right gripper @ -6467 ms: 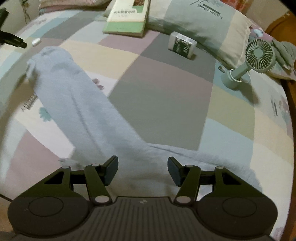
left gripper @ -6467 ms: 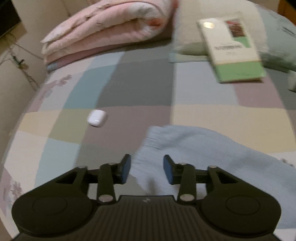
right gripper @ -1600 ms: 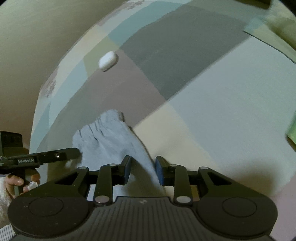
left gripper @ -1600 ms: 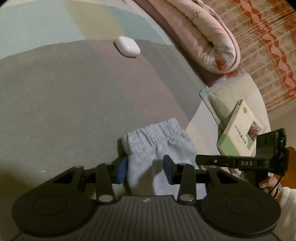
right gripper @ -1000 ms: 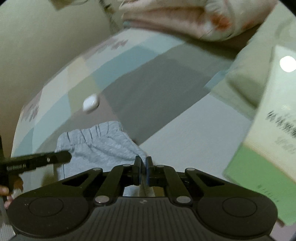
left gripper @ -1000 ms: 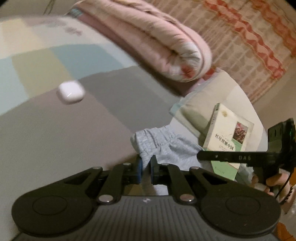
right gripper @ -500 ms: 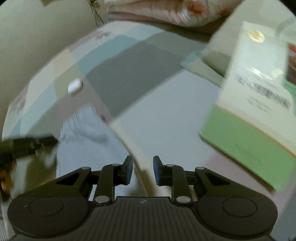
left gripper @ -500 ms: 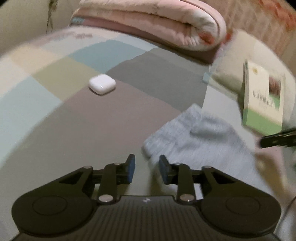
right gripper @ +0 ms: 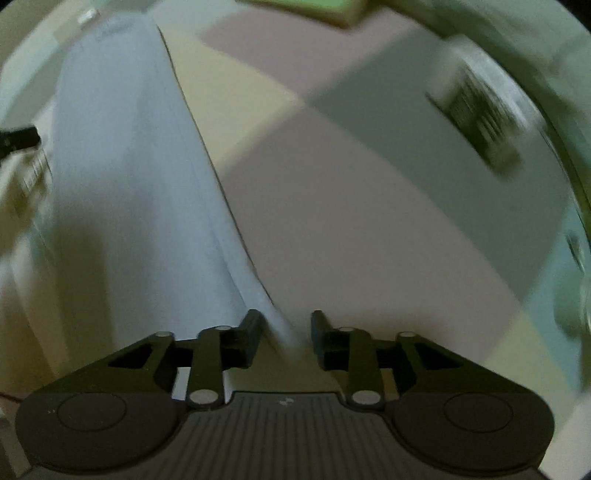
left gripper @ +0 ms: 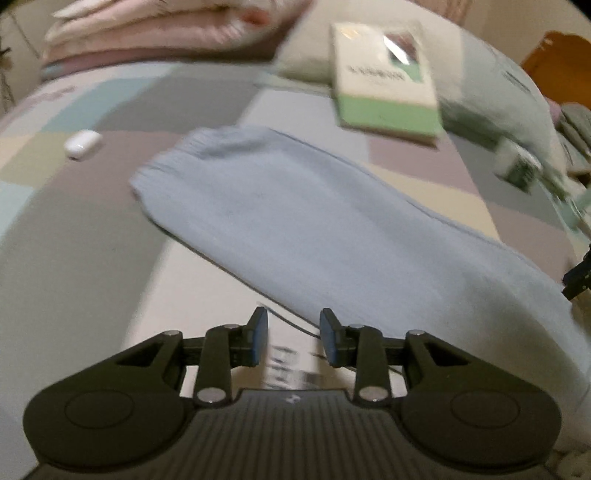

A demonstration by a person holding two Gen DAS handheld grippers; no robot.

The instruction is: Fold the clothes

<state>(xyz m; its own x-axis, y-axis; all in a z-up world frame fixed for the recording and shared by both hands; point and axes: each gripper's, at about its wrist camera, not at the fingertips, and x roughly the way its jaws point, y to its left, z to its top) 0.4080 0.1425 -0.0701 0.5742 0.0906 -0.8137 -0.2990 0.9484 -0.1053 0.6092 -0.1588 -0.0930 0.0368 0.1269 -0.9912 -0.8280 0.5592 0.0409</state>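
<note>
A pale blue trouser leg (left gripper: 314,218) lies flat across the patchwork bedspread (left gripper: 74,236), its ribbed cuff toward the far left. My left gripper (left gripper: 293,338) is open just short of the leg's near edge, holding nothing. In the right wrist view the same garment (right gripper: 140,206) runs up the left side. My right gripper (right gripper: 284,338) is open, and the garment's right edge ends between its fingers without being pinched. Both views are blurred by motion.
A white earbud case (left gripper: 83,144) lies left of the cuff. A green and white book (left gripper: 384,77) leans on a pillow (left gripper: 491,81) behind the garment. Folded pink bedding (left gripper: 166,29) is at the back. A small box (right gripper: 476,122) sits to the right.
Both grippers have pulled back from the cuff toward the near part of the leg. The leg now lies spread flat. Each gripper's fingers stand wider apart than half a second ago.
</note>
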